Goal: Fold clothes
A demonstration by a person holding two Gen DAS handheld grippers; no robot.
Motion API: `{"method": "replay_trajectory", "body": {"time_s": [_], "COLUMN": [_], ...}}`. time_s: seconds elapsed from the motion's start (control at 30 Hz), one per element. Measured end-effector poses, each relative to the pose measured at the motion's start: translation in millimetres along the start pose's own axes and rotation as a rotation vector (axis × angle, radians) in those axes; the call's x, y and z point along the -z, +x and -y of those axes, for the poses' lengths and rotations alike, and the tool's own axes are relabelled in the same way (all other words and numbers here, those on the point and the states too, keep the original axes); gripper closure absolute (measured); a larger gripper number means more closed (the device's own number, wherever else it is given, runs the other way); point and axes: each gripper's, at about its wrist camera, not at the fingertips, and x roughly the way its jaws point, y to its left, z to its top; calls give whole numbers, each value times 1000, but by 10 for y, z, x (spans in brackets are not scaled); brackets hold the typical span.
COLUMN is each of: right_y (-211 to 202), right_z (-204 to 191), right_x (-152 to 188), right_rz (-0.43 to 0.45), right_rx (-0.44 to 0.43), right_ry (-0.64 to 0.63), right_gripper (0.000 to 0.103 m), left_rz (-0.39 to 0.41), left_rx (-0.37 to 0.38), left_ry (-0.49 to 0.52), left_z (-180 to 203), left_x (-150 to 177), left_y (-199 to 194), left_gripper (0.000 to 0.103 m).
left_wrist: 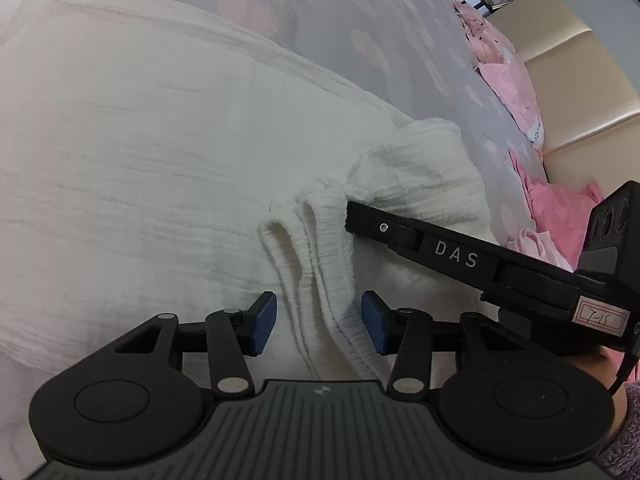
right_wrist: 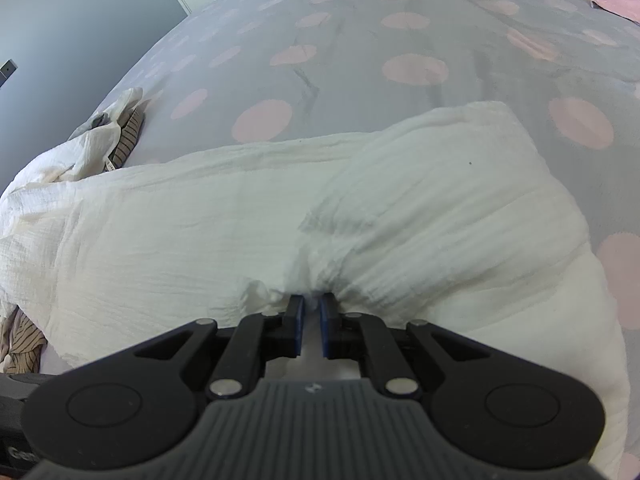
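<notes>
Your right claw (right_wrist: 311,326) pinches the white crinkled cotton garment (right_wrist: 280,208) at its near edge; your left claw (left_wrist: 318,326) gapes around a gathered ridge. Folding seems barely begun on the polka-dot bed (right_wrist: 360,40).

You have a white crinkled garment (left_wrist: 140,152) spread across the left and centre of the frame, its ribbed hem (left_wrist: 320,248) bunched in folds at lower centre.
</notes>
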Motion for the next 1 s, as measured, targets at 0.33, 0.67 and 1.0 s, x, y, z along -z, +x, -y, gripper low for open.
{"method": "replay_trajectory", "body": {"time_s": [0.33,0.67,1.0], "right_y": [-82,-790,-1427], "right_z": [6,-50,39], "right_x": [-1,-51,237], "right_rz": [-20,91,142], "right_rx": [-3,14,53], "right_ry": [10,-53,-77], "right_gripper": [92,69,50], "left_rz": [18,124,257], "left_rx": [-51,-39,-38], "left_ry": [91,183,180], "left_z": [117,305,354], "left_x": [52,16,-176], "left_y": [64,-456,-1157], "left_gripper": [84,93,93]}}
